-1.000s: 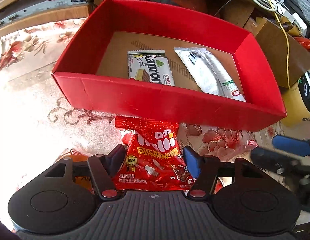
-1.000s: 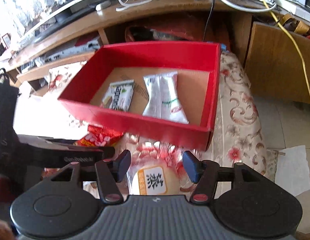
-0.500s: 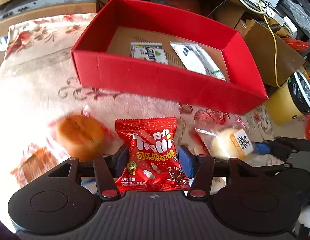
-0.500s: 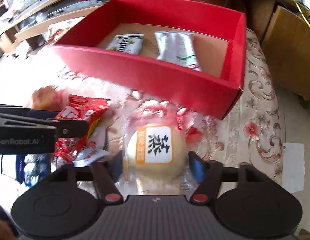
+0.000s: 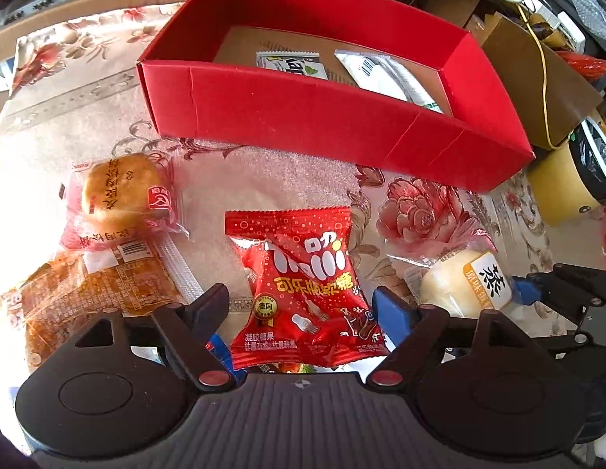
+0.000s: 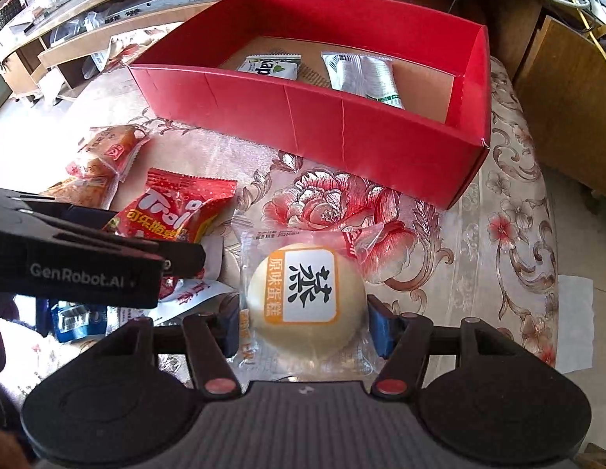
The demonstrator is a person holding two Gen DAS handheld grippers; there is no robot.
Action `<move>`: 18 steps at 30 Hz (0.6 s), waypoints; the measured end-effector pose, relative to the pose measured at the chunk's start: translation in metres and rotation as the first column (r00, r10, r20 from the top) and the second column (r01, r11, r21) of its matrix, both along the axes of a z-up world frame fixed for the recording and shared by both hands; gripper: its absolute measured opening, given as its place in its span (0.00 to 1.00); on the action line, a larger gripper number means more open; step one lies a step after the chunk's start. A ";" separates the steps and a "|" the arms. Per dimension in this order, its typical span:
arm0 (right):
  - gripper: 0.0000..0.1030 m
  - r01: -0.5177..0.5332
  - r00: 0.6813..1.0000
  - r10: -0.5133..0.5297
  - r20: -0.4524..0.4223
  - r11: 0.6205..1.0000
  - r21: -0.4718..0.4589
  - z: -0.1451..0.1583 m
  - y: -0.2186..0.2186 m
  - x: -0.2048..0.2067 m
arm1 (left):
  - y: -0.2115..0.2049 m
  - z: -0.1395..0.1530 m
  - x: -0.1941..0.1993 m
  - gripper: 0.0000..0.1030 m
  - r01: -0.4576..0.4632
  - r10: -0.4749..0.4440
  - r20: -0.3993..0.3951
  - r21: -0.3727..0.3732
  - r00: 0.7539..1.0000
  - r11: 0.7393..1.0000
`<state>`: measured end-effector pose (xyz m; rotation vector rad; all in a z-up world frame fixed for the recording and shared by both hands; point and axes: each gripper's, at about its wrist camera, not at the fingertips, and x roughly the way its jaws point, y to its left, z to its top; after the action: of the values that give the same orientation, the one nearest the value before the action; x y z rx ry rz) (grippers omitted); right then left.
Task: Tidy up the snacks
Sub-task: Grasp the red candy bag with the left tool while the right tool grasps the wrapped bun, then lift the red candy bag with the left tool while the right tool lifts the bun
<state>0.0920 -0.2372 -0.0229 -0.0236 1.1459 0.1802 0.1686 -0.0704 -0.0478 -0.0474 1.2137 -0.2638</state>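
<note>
A red cardboard box (image 5: 342, 121) stands on the floral cloth and holds a green-and-white wafer pack (image 5: 291, 63) and a white sachet (image 5: 389, 78). My left gripper (image 5: 299, 308) is open, its fingers on either side of a red cola gummy bag (image 5: 307, 289) lying on the cloth. My right gripper (image 6: 305, 326) is open around a pale steamed cake in clear wrap (image 6: 305, 305); the pads sit close to its sides. The box (image 6: 342, 125) lies beyond both. The cake also shows in the left wrist view (image 5: 467, 285).
A wrapped golden bun (image 5: 123, 195) and a brown snack pack (image 5: 88, 297) lie at the left. A blue packet (image 6: 74, 318) lies under the left gripper body (image 6: 80, 269). A yellow container (image 5: 569, 179) and a wooden cabinet (image 6: 569, 90) stand to the right.
Both grippers have drawn back and down from the box toward the loose snacks. The left jaws have widened around the red bag. The right jaws now straddle the steamed cake.
</note>
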 end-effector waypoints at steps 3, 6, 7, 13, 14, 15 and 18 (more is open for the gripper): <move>0.67 0.004 1.000 -0.004 -0.003 0.999 0.040 -0.001 -0.004 0.001 | 0.000 0.000 0.000 0.83 -0.009 0.009 0.000 -0.002 1.000 1.000; 0.77 0.036 0.999 -0.034 -0.012 0.993 0.117 -0.002 -0.012 0.003 | 0.000 0.000 -0.001 0.83 -0.008 0.008 0.002 0.002 1.000 1.000; 0.81 0.036 0.999 -0.034 -0.015 0.990 0.138 -0.002 -0.014 0.003 | 0.001 -0.001 0.000 0.83 -0.011 0.011 0.001 0.003 1.000 1.000; 0.98 -0.030 0.999 0.031 -0.006 0.991 0.131 -0.006 -0.003 0.001 | 0.002 -0.001 0.001 0.85 -0.014 0.014 -0.005 0.000 1.000 1.000; 0.98 -0.025 1.000 0.027 -0.010 0.991 0.130 -0.006 -0.003 0.001 | 0.001 -0.001 0.001 0.85 -0.010 0.010 -0.004 0.004 1.000 1.000; 0.95 -0.012 1.000 0.014 -0.012 0.991 0.131 -0.005 -0.005 0.001 | 0.001 -0.001 0.001 0.85 -0.008 0.008 -0.004 0.005 1.000 1.000; 0.65 0.025 1.000 -0.025 -0.002 0.996 0.087 0.000 -0.011 -0.001 | 0.003 -0.001 0.001 0.85 -0.011 0.011 -0.008 -0.007 1.000 1.000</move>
<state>0.0912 -0.2478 -0.0226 0.0683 1.1378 0.2081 0.1698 -0.0672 -0.0487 -0.0614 1.2206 -0.2586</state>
